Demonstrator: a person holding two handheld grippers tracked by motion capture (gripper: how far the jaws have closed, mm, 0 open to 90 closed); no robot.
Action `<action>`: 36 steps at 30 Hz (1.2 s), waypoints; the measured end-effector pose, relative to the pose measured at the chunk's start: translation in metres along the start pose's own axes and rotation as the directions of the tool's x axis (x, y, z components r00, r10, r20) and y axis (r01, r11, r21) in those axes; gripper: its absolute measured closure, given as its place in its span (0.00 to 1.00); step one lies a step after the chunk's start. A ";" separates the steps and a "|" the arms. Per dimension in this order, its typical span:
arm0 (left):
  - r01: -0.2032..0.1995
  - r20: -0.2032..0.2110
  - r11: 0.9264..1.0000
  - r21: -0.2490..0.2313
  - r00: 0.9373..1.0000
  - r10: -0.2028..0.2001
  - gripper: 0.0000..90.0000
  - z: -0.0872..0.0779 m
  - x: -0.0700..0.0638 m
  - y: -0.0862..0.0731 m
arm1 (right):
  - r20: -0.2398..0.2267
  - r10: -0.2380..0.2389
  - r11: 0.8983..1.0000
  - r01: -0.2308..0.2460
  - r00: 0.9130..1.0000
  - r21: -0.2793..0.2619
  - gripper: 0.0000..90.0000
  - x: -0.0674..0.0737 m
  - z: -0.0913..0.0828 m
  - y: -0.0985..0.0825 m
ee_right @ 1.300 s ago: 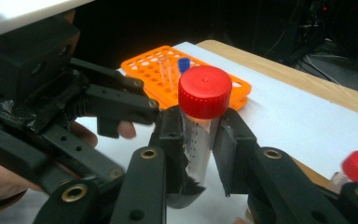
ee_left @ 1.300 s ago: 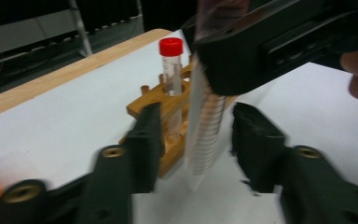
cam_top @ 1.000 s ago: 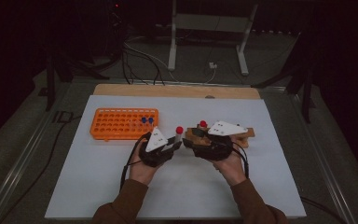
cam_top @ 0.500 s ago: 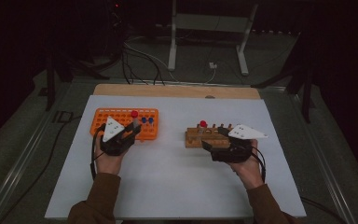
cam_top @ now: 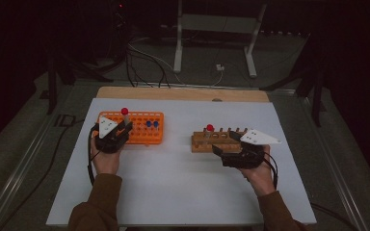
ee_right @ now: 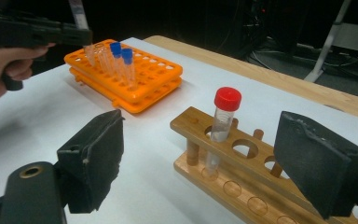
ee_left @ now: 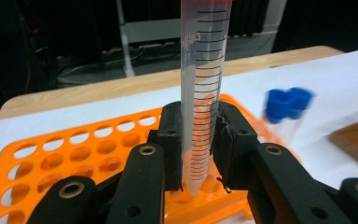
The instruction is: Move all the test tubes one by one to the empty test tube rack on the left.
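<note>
Dark lab room, cables on the floor behind, and a white bench (cam_top: 183, 192) with two racks on it. Since a second ago the left hand-held gripper (cam_top: 124, 129) has carried a tube (ee_left: 204, 93) from mid-frame over to the orange rack (cam_top: 139, 129) at the left of the high view, so this looks like a transfer from the wood rack (cam_top: 212, 143) to the orange one, with seating the tube as the remaining step.

That gripper is clamped on the tube, pads tight on both sides. The tube stands upright, long axis vertical, red cap up, pointed tip down just over the rack's holes; whether the tip has entered a hole I can't quite tell, the jaws hide it.

The right hand-held gripper (ee_right: 205, 172) has just been opening and now stands wide with nothing in it, beside the wood rack, where another red-capped tube (ee_right: 223, 122) stands. Two blue-capped tubes (cam_top: 151, 124) sit in the orange rack.
</note>
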State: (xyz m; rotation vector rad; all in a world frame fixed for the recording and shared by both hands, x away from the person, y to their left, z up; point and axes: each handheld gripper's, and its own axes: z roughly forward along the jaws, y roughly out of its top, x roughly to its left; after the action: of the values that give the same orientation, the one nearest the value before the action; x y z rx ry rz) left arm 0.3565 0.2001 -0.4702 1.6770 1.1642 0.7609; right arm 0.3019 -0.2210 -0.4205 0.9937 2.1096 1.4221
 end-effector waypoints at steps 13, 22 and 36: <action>0.014 -0.002 0.994 0.107 1.000 -0.014 0.82 0.019 0.003 -0.027 | 0.015 0.005 1.000 -0.005 1.000 -0.003 0.18 -0.003 0.004 -0.001; 0.015 0.023 0.990 0.142 1.000 -0.019 0.64 0.016 0.008 -0.029 | 0.037 -0.006 0.999 0.005 0.999 0.034 0.19 -0.005 0.018 -0.003; 0.069 0.039 0.989 0.134 0.996 -0.075 0.19 -0.007 0.006 -0.031 | 0.091 0.025 0.995 -0.034 0.996 0.098 0.54 -0.014 0.061 -0.002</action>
State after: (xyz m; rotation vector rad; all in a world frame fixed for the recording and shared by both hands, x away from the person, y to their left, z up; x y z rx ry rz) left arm 0.3416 0.2122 -0.4968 1.7418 1.2611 0.6108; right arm 0.3517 -0.1938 -0.4472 1.1095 2.1266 1.2715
